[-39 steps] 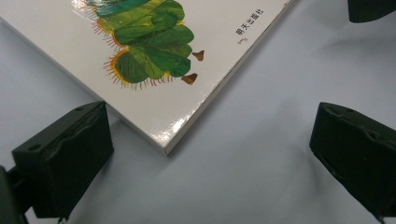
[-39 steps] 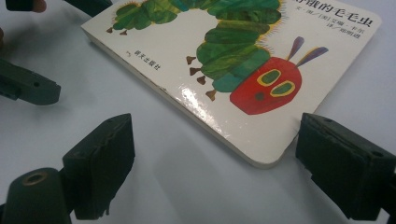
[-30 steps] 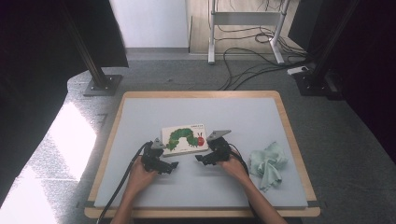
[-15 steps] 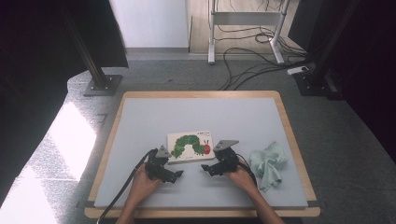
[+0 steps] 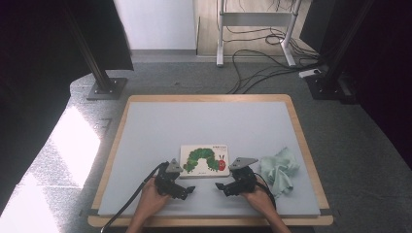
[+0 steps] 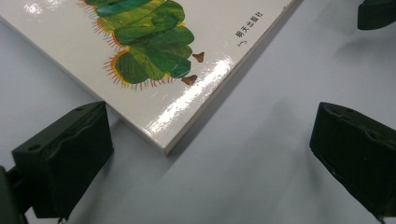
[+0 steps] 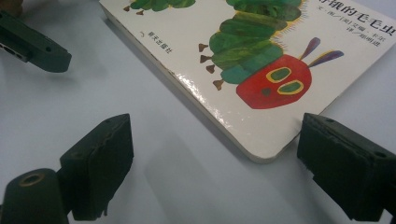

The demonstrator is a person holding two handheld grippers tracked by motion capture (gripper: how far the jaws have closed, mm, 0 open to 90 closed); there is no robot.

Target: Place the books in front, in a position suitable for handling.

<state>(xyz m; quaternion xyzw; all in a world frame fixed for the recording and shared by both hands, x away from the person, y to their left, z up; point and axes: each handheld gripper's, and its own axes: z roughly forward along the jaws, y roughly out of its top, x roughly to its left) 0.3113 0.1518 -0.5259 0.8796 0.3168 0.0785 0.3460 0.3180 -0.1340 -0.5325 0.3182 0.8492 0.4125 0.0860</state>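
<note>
You are holding both tools, left tool (image 5: 188,190) and right tool (image 5: 219,186), jaws apart and empty, just below the book (image 5: 205,160) lying low-centre on the bench (image 5: 204,121), seemingly lining up to grip its near corners next.

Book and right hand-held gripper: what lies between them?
Nothing: in the right gripper view, bare grey table separates the book corner from the open right hand-held gripper.

Book (image 5: 205,160) flat on the table (image 5: 204,121) at lower centre of the high view, cloth (image 5: 279,169) just right of it, left gripper (image 5: 187,190) and right gripper (image 5: 219,186) below the book's lower corners, tips facing each other
</note>
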